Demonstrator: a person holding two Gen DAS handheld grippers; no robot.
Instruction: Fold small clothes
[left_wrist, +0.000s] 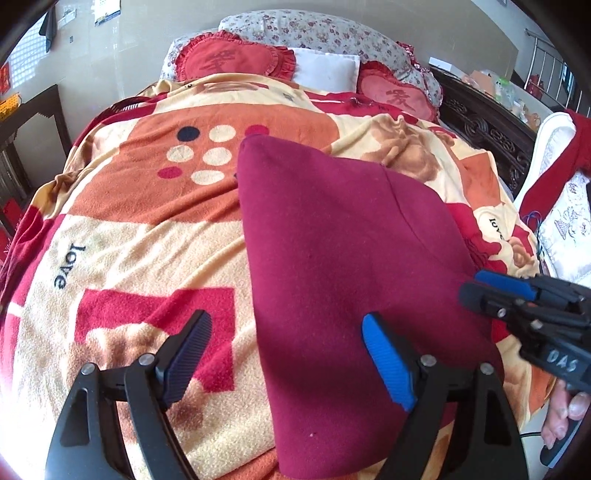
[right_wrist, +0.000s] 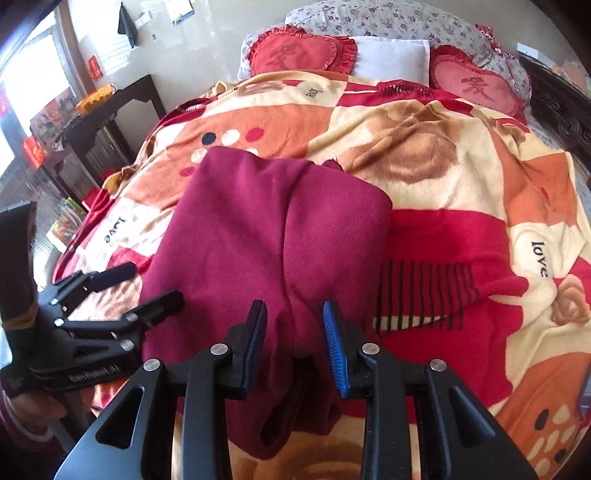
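Observation:
A maroon garment (left_wrist: 332, 258) lies folded on the patterned blanket (left_wrist: 129, 240), and it also shows in the right wrist view (right_wrist: 273, 229). My left gripper (left_wrist: 284, 347) is open, its jaws wide apart over the garment's near left edge, holding nothing. My right gripper (right_wrist: 293, 332) has its jaws partly closed around a bunched fold at the garment's near edge, with a gap still between the pads. The right gripper (left_wrist: 517, 299) shows at the garment's right edge in the left wrist view. The left gripper (right_wrist: 122, 291) shows open at the garment's left edge.
Heart-shaped red cushions (left_wrist: 229, 59) and a white pillow (left_wrist: 325, 70) lie at the bed's head. A dark carved bed frame (left_wrist: 491, 125) runs along the right. A dark side table (right_wrist: 110, 110) stands at the left. White and red bedding (left_wrist: 561, 192) is piled at right.

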